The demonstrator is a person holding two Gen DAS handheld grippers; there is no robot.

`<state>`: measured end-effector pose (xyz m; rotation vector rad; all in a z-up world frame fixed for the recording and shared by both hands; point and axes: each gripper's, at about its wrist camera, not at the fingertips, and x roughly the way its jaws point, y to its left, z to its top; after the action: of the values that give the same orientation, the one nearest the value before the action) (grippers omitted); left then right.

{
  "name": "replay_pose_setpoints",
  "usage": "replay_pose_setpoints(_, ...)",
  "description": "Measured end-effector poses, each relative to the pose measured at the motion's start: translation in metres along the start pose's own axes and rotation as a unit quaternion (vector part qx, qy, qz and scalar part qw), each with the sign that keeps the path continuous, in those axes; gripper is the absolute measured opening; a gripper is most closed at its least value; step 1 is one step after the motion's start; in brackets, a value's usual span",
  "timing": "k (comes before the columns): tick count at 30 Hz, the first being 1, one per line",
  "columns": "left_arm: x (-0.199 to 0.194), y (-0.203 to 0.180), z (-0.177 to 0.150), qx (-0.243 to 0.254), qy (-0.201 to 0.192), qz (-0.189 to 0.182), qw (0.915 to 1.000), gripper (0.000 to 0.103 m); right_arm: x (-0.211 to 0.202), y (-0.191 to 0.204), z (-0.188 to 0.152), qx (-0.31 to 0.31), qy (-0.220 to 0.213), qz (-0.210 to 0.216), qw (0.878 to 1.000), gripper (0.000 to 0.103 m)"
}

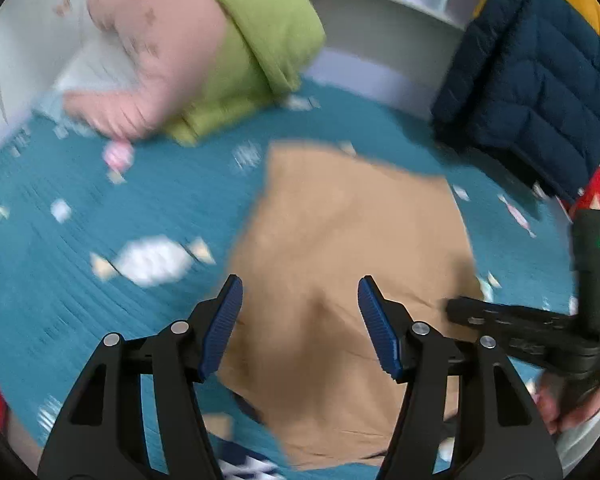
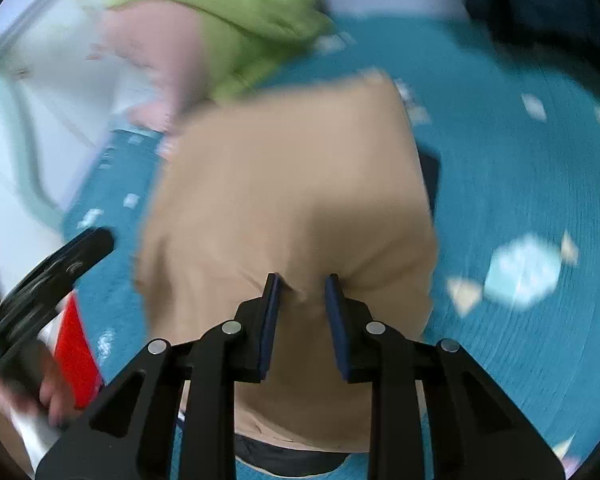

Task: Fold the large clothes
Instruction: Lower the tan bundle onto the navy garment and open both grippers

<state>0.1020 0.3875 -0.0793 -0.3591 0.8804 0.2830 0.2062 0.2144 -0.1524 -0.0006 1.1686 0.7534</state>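
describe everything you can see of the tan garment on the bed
The tan garment is plain, soft-looking cloth, lying roughly folded and mostly flat on the teal candy-print bedspread, with a raised crease near the middle. Something dark shows at its near edge. The right gripper pinches a small ridge of it; the left gripper stands open over it. Motion blur hides finer detail.

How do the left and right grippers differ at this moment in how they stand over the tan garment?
The left gripper has its jaws wide apart, nothing pinched; the right gripper has its jaws much closer, a ridge of the tan garment bunched between them. Whether those pads press the cloth is too blurred to tell. Both point down at the garment and have blue pads.
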Motion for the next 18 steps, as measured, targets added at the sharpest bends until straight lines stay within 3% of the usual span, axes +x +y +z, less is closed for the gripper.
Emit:
replay_pose_setpoints(2,0.032,-0.003,-0.024,0.0,0.051,0.03,0.9983,0.056,-0.004,0.0,-0.01,0.003,-0.008,0.0,1.0,0.023)
replay_pose_setpoints(4,0.051,-0.003,-0.042,0.003,0.076,0.046,0.9961,0.055,-0.008,-0.001,-0.02,0.001,0.005,0.006,1.0,0.023)
replay_pose_setpoints(10,0.035,0.003,-0.078,-0.033,0.069,0.043,0.9961,0.054,-0.007,-0.003,-0.053,-0.018,0.029,0.006,0.999,0.022)
replay_pose_setpoints(18,0.016,-0.009,-0.096,-0.014,0.066,0.075,0.9949,0.055,-0.02,-0.017,-0.072,-0.012,0.024,0.027,0.999,0.022)
